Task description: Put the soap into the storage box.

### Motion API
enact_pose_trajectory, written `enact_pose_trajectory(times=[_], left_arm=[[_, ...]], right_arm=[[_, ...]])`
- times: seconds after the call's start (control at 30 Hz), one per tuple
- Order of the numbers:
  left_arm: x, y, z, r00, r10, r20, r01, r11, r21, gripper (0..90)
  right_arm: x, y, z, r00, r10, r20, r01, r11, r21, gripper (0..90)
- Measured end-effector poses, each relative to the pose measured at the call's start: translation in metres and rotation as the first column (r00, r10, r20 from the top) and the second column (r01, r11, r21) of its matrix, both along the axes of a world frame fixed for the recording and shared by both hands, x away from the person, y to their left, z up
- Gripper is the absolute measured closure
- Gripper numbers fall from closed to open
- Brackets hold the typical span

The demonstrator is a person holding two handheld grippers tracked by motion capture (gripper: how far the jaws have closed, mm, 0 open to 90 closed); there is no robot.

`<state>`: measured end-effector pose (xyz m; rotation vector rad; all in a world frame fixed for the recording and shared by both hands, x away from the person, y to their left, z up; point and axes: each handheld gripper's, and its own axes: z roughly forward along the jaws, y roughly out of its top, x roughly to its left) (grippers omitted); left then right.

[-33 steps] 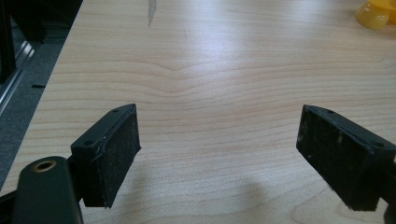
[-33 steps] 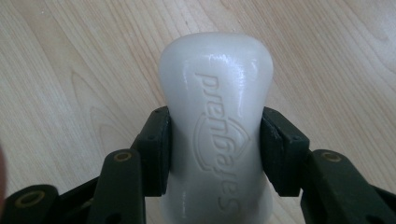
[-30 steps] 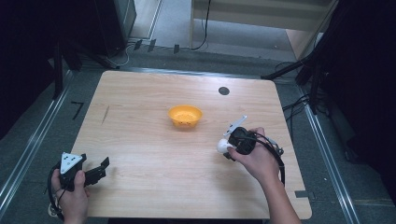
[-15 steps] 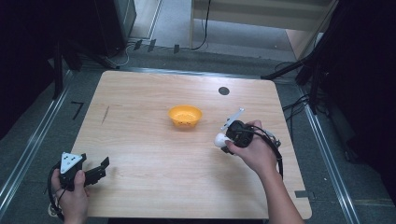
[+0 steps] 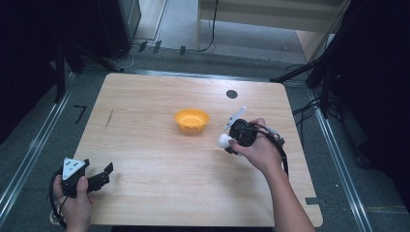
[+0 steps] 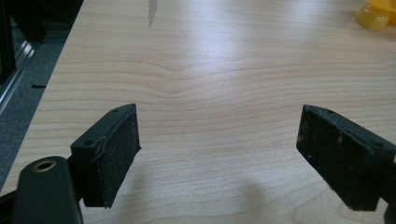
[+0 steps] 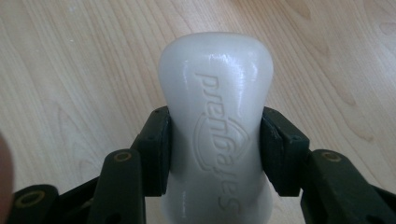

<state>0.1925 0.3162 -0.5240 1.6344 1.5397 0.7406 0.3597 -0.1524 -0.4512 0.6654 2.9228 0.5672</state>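
Wooden table (image 5: 159, 193) carries little: an orange bowl (image 5: 192, 120) near its middle, a small dark round mark (image 5: 232, 94) toward the far edge; floor and dark stands around it. Right gripper (image 5: 227, 141) sits right of the bowl, close but apart from it; its jaws are clamped on a white bottle (image 7: 217, 126), pads pressed on both sides of the narrow waist, embossed lettering facing the camera; in the high view the bottle's rounded white end (image 5: 224, 140) pokes out toward the bowl, and whether it is clear of the tabletop cannot be told for sure. Left gripper (image 5: 99, 180) rests at the near left corner, well apart from everything; jaws spread wide, nothing between them, bare wood ahead, a corner of the bowl (image 6: 376, 14) far off. Progress, as a judgement: pick-up done, grip looks firm and centred; carry toward the bowl appears the step in hand; left to do is getting the bottle over or into the bowl and letting go; bowl holds nothing visible yet.
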Motion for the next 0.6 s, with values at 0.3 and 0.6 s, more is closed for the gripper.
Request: enact_pose_trajectory(times=[0.3,0.6], left_arm=[[0.0,0.0,0.0,1.0,-0.002,-0.002,0.002,1.0,-0.004,13.9],[0.0,0.001,0.0,1.0,-0.002,-0.006,0.002,1.0,-0.005,13.9]], right_arm=[[0.012,0.011,0.004,0.9994,0.034,0.005,-0.034,0.999,-0.005,51.0],[0.028,0.024,0.008,0.9983,0.056,-0.014,-0.056,0.998,-0.009,51.0]])
